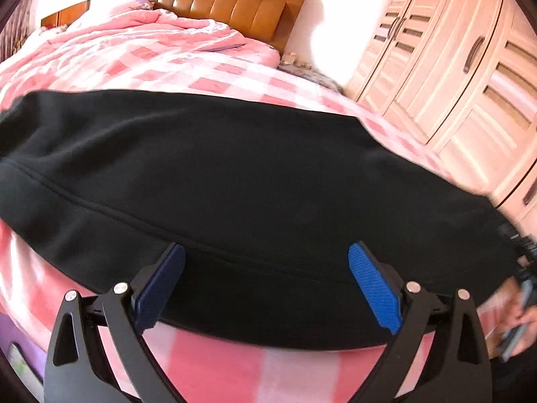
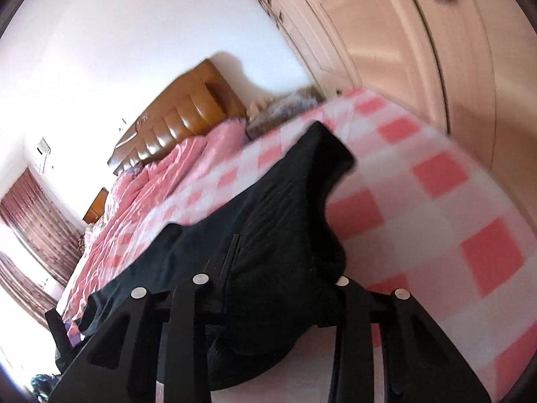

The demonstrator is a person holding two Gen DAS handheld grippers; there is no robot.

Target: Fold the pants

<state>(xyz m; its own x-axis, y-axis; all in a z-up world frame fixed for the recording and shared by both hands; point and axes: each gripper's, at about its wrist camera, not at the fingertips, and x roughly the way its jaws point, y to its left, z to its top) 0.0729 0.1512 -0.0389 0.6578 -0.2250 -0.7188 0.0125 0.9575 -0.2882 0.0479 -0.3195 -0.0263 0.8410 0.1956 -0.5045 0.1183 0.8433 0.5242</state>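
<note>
Black pants (image 1: 235, 181) lie stretched left to right across the pink checked bed. My left gripper (image 1: 266, 268) is open, its blue pads (image 1: 374, 288) spread just above the pants' near edge, holding nothing. In the right wrist view the pants (image 2: 275, 221) are bunched and lifted between my right gripper's fingers; that gripper (image 2: 278, 288) is shut on the pants' end, its pads hidden by the cloth. The right gripper and the hand holding it also show blurred at the left wrist view's right edge (image 1: 523, 302).
The bed (image 1: 208, 369) has a pink and white checked sheet and a rumpled pink quilt (image 1: 134, 37) by the brown headboard (image 1: 214, 3). A cream wardrobe (image 1: 453, 77) stands close along the bed's right side. Curtains (image 2: 37, 215) hang far left.
</note>
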